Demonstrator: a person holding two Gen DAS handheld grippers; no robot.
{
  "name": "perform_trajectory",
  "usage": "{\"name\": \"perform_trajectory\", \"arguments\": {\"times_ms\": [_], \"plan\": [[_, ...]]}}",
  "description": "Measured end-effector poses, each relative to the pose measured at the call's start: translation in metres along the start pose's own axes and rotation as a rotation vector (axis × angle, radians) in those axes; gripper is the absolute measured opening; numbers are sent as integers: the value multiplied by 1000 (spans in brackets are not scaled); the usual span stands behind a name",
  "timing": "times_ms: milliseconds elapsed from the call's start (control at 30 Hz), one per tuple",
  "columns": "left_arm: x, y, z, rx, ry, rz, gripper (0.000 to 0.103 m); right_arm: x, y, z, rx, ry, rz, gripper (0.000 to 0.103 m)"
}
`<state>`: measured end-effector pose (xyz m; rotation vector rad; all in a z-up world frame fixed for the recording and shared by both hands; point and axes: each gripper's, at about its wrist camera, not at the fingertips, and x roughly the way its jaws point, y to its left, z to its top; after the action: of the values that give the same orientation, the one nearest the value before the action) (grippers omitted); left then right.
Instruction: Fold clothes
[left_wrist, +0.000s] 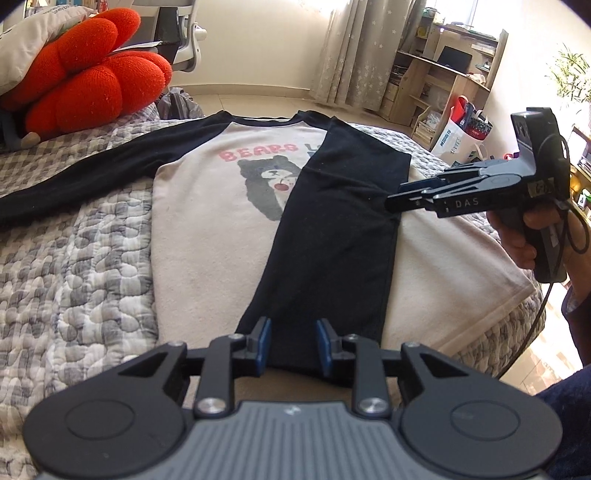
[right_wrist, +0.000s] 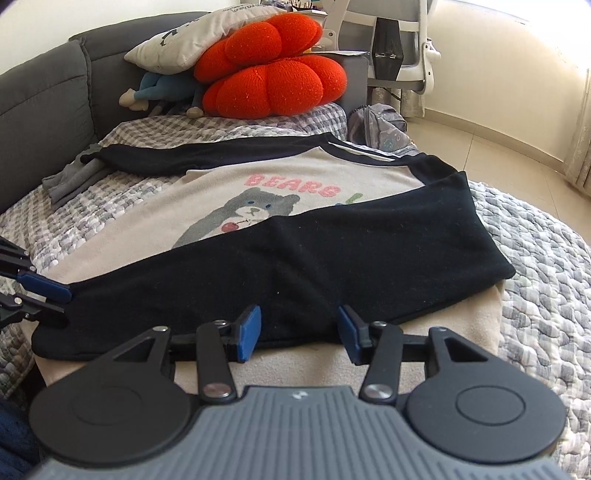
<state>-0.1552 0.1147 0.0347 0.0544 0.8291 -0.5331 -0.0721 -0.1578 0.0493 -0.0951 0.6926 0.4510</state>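
I see a cream long-sleeved shirt with black raglan sleeves and a grey bear print (left_wrist: 207, 206) lying flat, front up, on the bed's grey-and-white quilted cover (left_wrist: 74, 266). Pink letters reading "BEARS" sit above the bear. One black sleeve (left_wrist: 332, 229) is folded across the cream body and runs from the shoulder down toward the hem; the other black sleeve (left_wrist: 92, 166) stretches straight out over the quilt.

My left hand-held gripper (left_wrist: 292, 345) hovers at the cuff end of the folded sleeve. Its blue pads stand apart with a clear gap and the dark cloth showing between them; nothing is pinched, so it is released. In the right wrist view the same tool pokes in from the left edge, its blue tips at the sleeve's end.

My right hand-held gripper (right_wrist: 299, 334) is also released: its blue pads are spread with the sleeve's lower edge visible between them, not clamped. From the left wrist view I see it side-on, held in a person's hand (left_wrist: 517, 236) above the right side of the shirt, clear of the fabric.

At the head of the bed rest an orange petal-shaped plush cushion (right_wrist: 269, 66) and a pale printed pillow (right_wrist: 184, 40) against the dark grey padded headboard (right_wrist: 40, 88).
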Motion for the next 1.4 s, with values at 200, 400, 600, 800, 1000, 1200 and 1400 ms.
{"name": "perform_trajectory", "arguments": {"times_ms": [200,400,600,800,1000,1200,1400], "plan": [[-3,1,0,-6,8,1,28,19,-21,-2,38,12,-35,50],[-3,5,0,-25,10,4,28,12,-52,14,116,-58,-114,51],[-5,9,-2,-36,5,9,28,28,-108,6,293,-64,-165,44],[-5,10,-2,-43,3,6,28,16,-78,10,263,-85,-167,48],[-5,9,-3,-43,0,7,30,12,9,1,-27,-6,15,48],[-11,15,0,-80,-2,1,31,7,66,-12,-167,29,133,51],[-28,41,3,-164,-51,49,40,-6,113,-19,-324,24,310,50]]}}
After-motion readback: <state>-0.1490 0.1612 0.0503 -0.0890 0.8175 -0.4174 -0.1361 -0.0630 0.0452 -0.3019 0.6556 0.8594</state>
